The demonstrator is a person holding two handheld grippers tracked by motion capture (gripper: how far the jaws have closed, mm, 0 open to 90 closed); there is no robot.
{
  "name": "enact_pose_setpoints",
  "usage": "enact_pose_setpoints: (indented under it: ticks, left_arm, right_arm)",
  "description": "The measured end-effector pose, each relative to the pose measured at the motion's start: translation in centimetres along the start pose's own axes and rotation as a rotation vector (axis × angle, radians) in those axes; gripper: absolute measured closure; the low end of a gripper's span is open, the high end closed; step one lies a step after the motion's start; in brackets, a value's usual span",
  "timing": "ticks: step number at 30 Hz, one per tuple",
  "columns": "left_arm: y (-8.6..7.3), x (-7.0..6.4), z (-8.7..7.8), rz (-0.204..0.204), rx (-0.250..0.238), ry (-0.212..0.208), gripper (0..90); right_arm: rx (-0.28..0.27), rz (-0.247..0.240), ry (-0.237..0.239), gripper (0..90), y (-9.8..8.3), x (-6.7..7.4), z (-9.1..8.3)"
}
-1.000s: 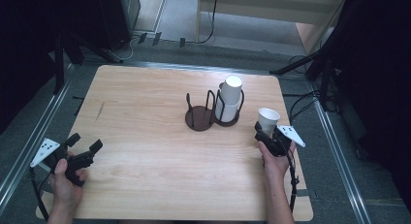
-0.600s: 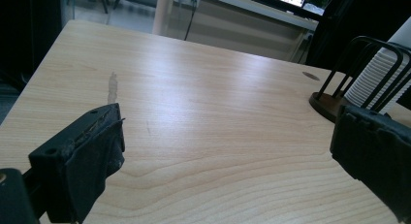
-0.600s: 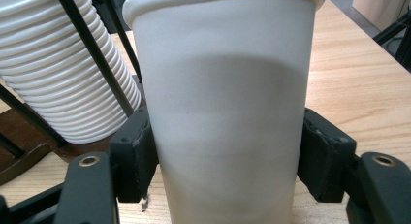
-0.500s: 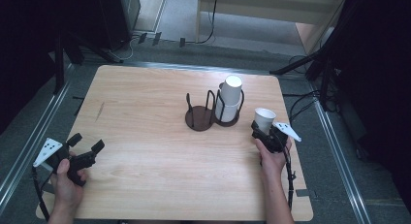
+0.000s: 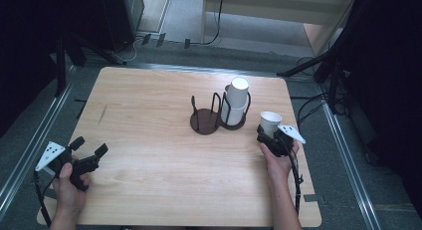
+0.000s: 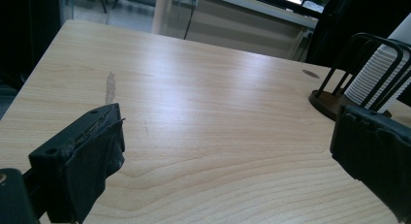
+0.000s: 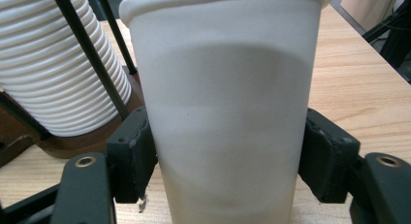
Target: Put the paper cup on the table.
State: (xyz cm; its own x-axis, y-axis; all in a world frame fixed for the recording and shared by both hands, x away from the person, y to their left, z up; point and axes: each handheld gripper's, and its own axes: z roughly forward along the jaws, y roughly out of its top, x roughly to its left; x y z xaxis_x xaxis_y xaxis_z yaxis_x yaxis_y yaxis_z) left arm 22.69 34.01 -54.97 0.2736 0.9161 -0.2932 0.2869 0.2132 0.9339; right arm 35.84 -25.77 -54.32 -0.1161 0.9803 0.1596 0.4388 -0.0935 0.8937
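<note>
Right gripper (image 7: 228,161) brackets the white paper cup (image 7: 225,103) low on its wall, jaws just easing apart. Cup stands upright at the holder's (image 5: 219,121) four o'clock (thin, light, crushable), so it wants gentle mid-wall pressure.

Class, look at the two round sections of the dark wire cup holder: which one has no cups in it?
The left section of the cup holder is bare. The right section holds the stack of white cups; a single cup stands apart between the right gripper jaws.

cup rack (image 5: 219,115) blocks mid-table; bare wood (image 5: 144,120) leaves open passage elsewhere.
</note>
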Motion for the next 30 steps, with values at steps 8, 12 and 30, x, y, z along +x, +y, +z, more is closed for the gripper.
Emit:
enact_pose_setpoints:
  ticks: [8,12,30]
  left_arm:
    - [0.0,0.0,0.0,-0.001,0.001,-0.004,0.0]
    - [0.0,0.0,0.0,-0.001,0.001,-0.005,0.0]
    - [0.0,0.0,0.1,0.000,0.002,-0.005,0.0]
  right_arm:
    - [0.023,-0.016,-0.024,29.6,0.0,0.3,-0.5]
    - [0.026,-0.052,-0.046,29.6,-0.2,0.6,-0.8]
    - [0.005,-0.097,-0.041,26.7,-0.8,0.4,-2.2]
